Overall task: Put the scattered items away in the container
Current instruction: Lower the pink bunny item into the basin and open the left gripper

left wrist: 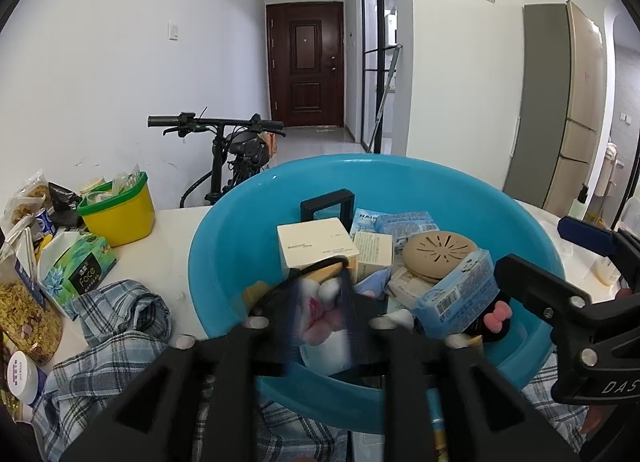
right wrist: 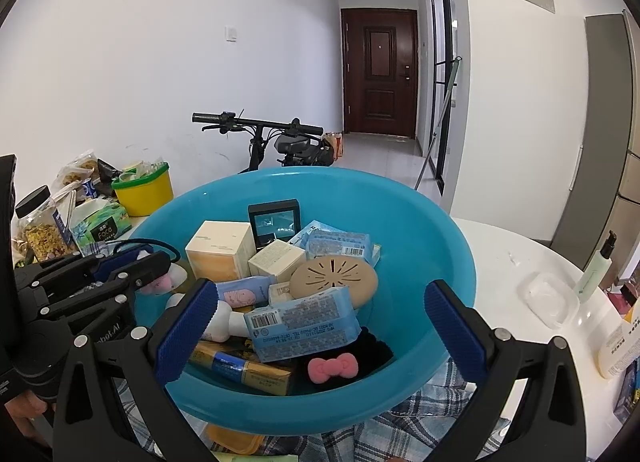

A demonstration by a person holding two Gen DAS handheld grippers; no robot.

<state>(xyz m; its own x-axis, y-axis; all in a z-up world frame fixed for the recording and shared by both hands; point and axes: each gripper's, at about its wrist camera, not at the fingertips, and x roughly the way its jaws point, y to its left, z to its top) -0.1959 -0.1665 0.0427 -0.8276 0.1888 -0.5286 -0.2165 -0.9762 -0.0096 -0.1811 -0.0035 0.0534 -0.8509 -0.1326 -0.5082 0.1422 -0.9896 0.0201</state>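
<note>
Right wrist: basin point(right wrist: 440, 230) between open tool point(right wrist: 320, 326)

One blue basin point(right wrist: 448, 262) holds two cream boxes point(right wrist: 224, 250) point(right wrist: 276, 262), two blue wipe packs point(right wrist: 304, 322) point(right wrist: 340, 244), one tan round disc point(right wrist: 334, 276) and one black frame point(right wrist: 274, 222) — near the table's left edge, one yellow tub point(right wrist: 146, 190) and one tissue pack point(right wrist: 100, 228).
</note>
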